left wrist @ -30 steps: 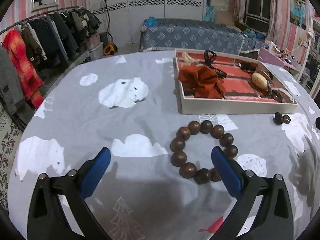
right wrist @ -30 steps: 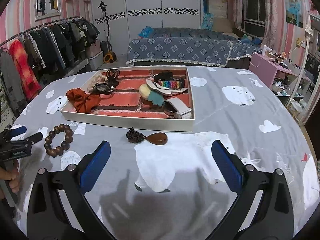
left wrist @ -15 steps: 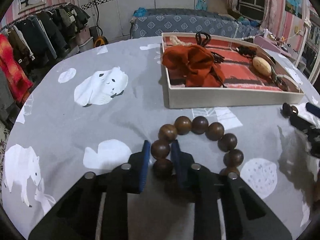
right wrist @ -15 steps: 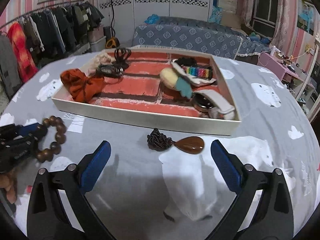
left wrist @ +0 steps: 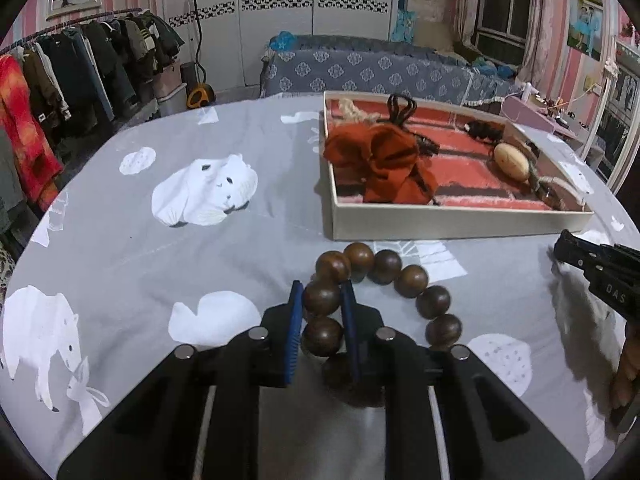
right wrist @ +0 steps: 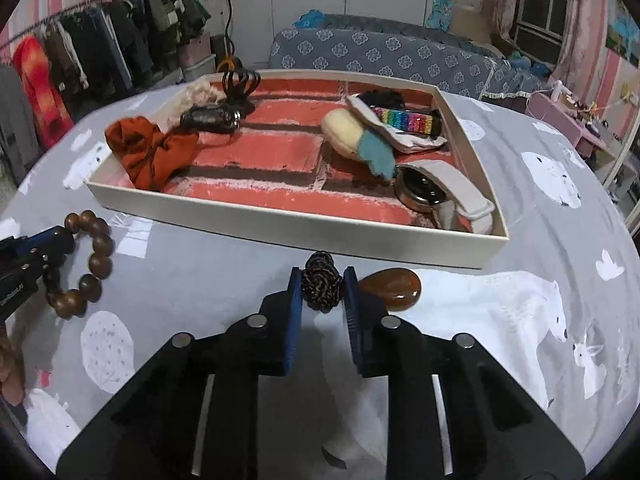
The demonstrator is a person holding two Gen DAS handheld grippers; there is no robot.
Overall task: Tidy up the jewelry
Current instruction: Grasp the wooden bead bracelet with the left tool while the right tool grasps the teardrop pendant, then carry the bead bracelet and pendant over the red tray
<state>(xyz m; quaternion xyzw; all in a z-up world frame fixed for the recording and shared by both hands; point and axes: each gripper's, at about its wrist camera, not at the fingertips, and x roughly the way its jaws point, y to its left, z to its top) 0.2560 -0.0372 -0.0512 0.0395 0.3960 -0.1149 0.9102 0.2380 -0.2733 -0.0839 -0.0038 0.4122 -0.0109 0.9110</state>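
Observation:
My left gripper (left wrist: 321,294) is shut on the brown wooden bead bracelet (left wrist: 410,280), which lies on the grey bear-print cloth just in front of the white tray (left wrist: 440,226). The bracelet also shows in the right wrist view (right wrist: 96,256), with the left gripper (right wrist: 60,240) on it. My right gripper (right wrist: 320,282) is shut on the dark braided cord (right wrist: 321,286) of a pendant with an amber teardrop stone (right wrist: 394,288), close to the tray's front wall (right wrist: 320,236).
The tray holds an orange cloth scrunchie (right wrist: 150,152), a watch with a pale strap (right wrist: 440,196), a rainbow band (right wrist: 404,118), a cream oval piece (right wrist: 344,138) and black hair ties (right wrist: 240,84). A clothes rack (left wrist: 60,80) stands left, a bed (left wrist: 380,68) behind.
My left gripper closed on the bracelet's beads and stays shut on them. My right gripper moved forward toward the tray and closed on the pendant's braided cord.

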